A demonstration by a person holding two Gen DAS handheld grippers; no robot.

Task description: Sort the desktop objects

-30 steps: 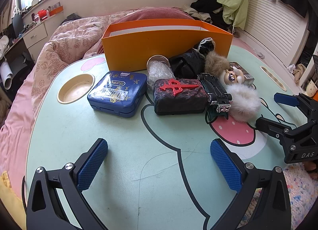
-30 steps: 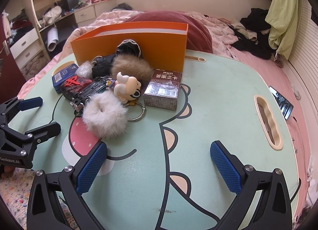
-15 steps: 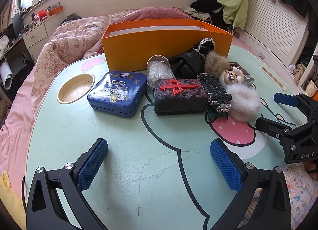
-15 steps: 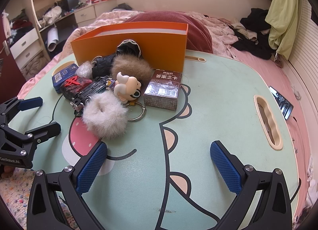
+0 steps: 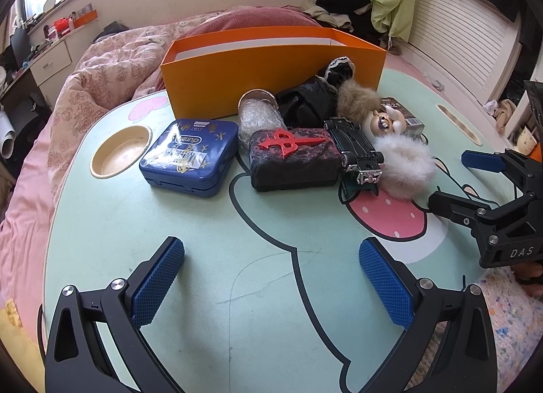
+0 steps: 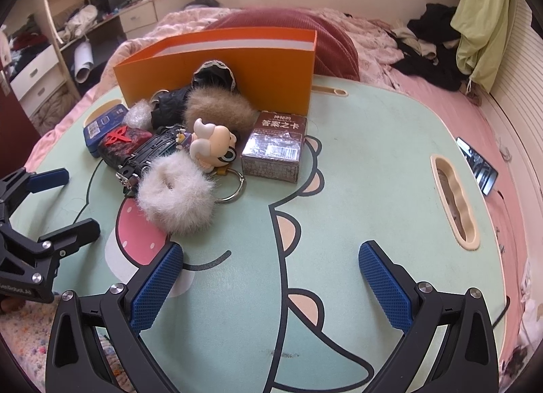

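Nothing looks sorted yet, as far as I can judge; every loose item lies on the mint-green cartoon-printed table (image 5: 169, 230), crowded in front of the tall orange cardboard box (image 5: 271, 71) at its far edge; the left gripper (image 5: 271, 277) and the right gripper (image 6: 271, 284) both hang over bare table near its front edge with their blue-padded jaws spread wide and nothing between them.

Left to handle: the blue rectangular tin (image 5: 190, 155); the dark case with a red emblem (image 5: 293, 159); the black toy car (image 5: 356, 149); the white fluffy ring (image 6: 176, 193); the brown fur ball (image 6: 217, 108); the white-haired figurine keychain (image 6: 213, 149); the brown card box (image 6: 275, 149); a clear crinkled wrap (image 5: 258, 118); a black glossy bundle (image 5: 305, 101).

The orange box's inside is hidden behind its front wall, so I cannot tell whether anything already lies in it; the bundle's lace-trimmed part is hard to identify; the keychain's ring is partly under the fluff.
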